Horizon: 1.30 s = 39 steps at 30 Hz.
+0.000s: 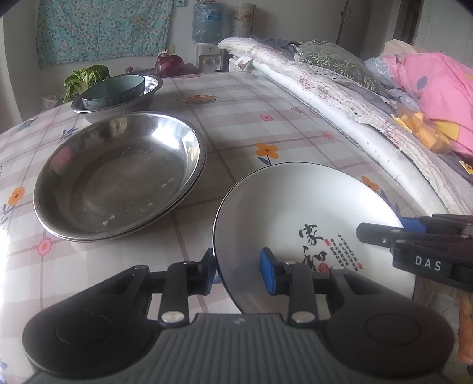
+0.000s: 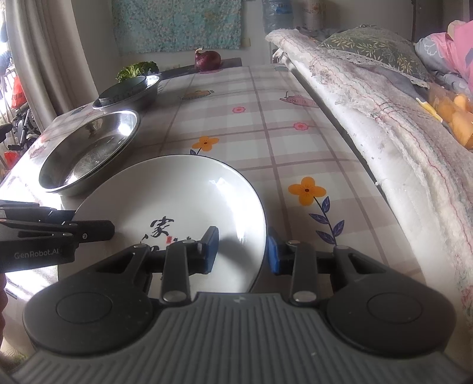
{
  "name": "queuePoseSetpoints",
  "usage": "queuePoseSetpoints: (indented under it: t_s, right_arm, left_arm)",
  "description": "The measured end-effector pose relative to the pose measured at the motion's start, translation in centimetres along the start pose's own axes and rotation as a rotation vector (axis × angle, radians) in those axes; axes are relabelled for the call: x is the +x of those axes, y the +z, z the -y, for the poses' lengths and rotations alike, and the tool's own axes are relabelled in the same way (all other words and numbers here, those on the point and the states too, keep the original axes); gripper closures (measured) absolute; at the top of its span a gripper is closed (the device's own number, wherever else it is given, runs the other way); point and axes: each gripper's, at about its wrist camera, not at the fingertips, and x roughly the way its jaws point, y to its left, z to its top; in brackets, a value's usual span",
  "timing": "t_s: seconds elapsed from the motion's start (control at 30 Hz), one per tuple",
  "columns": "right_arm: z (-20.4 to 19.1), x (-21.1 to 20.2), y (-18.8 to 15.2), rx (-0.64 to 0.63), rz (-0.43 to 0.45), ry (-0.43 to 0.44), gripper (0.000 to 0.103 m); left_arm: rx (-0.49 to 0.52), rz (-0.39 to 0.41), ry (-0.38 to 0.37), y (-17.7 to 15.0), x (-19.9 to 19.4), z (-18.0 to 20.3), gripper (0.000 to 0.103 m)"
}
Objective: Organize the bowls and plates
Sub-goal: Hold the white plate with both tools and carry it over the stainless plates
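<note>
A white plate (image 1: 298,212) with black Chinese characters lies on the checked tablecloth, near the front; it also shows in the right wrist view (image 2: 177,201). My left gripper (image 1: 241,270) is open, its jaws straddling the plate's left rim. My right gripper (image 2: 242,251) is open, straddling the plate's right rim; it shows at the right edge of the left wrist view (image 1: 384,233). Two stacked steel plates (image 1: 118,174) sit to the left. Behind them a steel basin (image 1: 150,91) holds a teal bowl (image 1: 113,90).
The table (image 1: 236,118) has a flowered checked cloth. Folded blankets and pillows (image 1: 340,88) run along its right side. A green cabbage (image 1: 85,76) and a purple cabbage (image 1: 168,65) stand at the far end, by a water dispenser (image 1: 207,23).
</note>
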Motion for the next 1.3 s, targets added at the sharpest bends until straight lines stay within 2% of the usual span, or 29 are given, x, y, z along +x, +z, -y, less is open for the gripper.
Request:
queuePoseSetpoints:
  t_s: [0.2,0.5,1.3]
  right_arm:
    - [-0.2,-1.2,-1.3,0.004,-0.004,0.014,0.070]
    - [-1.7,-0.1,-0.1,-0.045,0.020,0.010,0.070]
    - [-1.4,1.6,1.0,-0.012,0.018,0.027,0.069]
  left_arm:
    - [0.000,0.003,-0.009,-0.5,-0.2,0.1,0.069]
    - [-0.031,-0.014,0.052,0.3,-0.1,-1.0,0.068]
    - [-0.055,-0.032,0.013,1.1,0.8,-1.5,0.057]
